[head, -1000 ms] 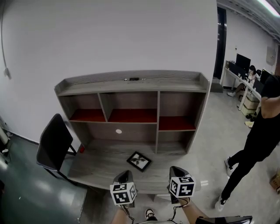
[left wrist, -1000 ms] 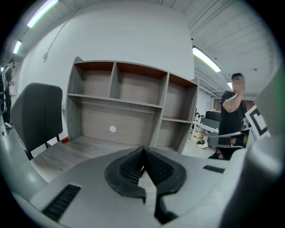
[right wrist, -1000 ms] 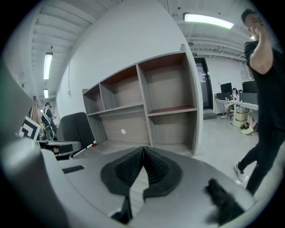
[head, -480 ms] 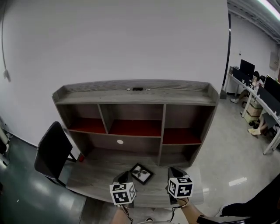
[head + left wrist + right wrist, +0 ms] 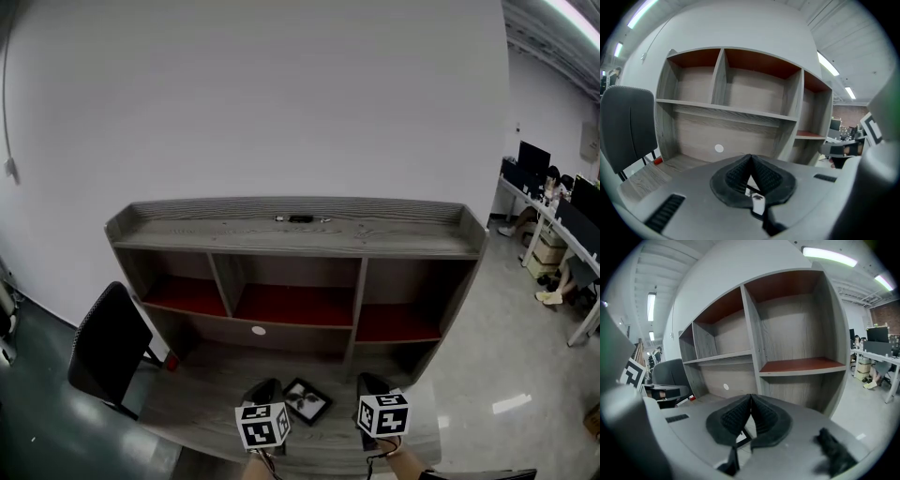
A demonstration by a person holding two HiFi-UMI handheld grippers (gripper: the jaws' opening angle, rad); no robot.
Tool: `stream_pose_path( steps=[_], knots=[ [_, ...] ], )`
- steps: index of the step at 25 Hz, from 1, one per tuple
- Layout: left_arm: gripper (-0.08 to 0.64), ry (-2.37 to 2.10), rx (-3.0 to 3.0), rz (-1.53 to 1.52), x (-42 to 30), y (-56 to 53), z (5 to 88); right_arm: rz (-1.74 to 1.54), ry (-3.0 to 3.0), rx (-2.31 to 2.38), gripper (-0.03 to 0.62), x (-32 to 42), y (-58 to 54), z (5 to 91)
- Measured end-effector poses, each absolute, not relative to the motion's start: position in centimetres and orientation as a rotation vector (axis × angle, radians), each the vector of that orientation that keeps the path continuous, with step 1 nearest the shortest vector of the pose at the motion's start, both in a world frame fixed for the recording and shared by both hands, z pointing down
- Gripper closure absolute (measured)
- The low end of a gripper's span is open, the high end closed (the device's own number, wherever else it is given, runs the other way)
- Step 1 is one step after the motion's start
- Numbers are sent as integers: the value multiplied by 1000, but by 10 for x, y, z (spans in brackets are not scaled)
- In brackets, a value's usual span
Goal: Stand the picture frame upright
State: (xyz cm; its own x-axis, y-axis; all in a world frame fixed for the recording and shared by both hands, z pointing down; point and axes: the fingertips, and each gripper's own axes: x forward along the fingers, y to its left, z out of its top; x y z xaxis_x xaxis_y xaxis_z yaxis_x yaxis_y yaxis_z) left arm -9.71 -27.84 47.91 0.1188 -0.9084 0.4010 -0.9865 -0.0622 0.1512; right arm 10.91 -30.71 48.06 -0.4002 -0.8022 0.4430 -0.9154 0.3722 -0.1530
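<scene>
A small black picture frame (image 5: pixel 306 400) lies flat on the grey wooden desk (image 5: pixel 202 398), near its front edge. In the head view my left gripper (image 5: pixel 266 385) hovers just left of the frame and my right gripper (image 5: pixel 368 379) just right of it; neither touches it. The left gripper view shows the left gripper (image 5: pixel 750 158) with its black pads pressed together, shut and holding nothing. My right gripper (image 5: pixel 750 397) is likewise shut on nothing. The frame does not show in either gripper view.
The desk carries a shelf unit (image 5: pixel 300 239) with three red-floored compartments and a small dark object (image 5: pixel 300 218) on its top. A black chair (image 5: pixel 108 342) stands at the desk's left, with a small red item (image 5: pixel 172 361) nearby. Office desks with people (image 5: pixel 553 187) lie far right.
The head view has drawn nearer the desk, and the person in black at the right has left view. Both grippers stay shut, with the frame now between them.
</scene>
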Motion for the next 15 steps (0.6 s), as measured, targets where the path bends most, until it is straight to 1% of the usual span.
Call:
stream_pose_path(
  steps=[9,15],
  knots=[
    [548,-1788,1902,316,-111,-273,524,629,-2261,1389,561,95,-295,526],
    [548,-1818,1797,273,-124,-261,538,569,-2293,1317,560,81,-306,518]
  ],
)
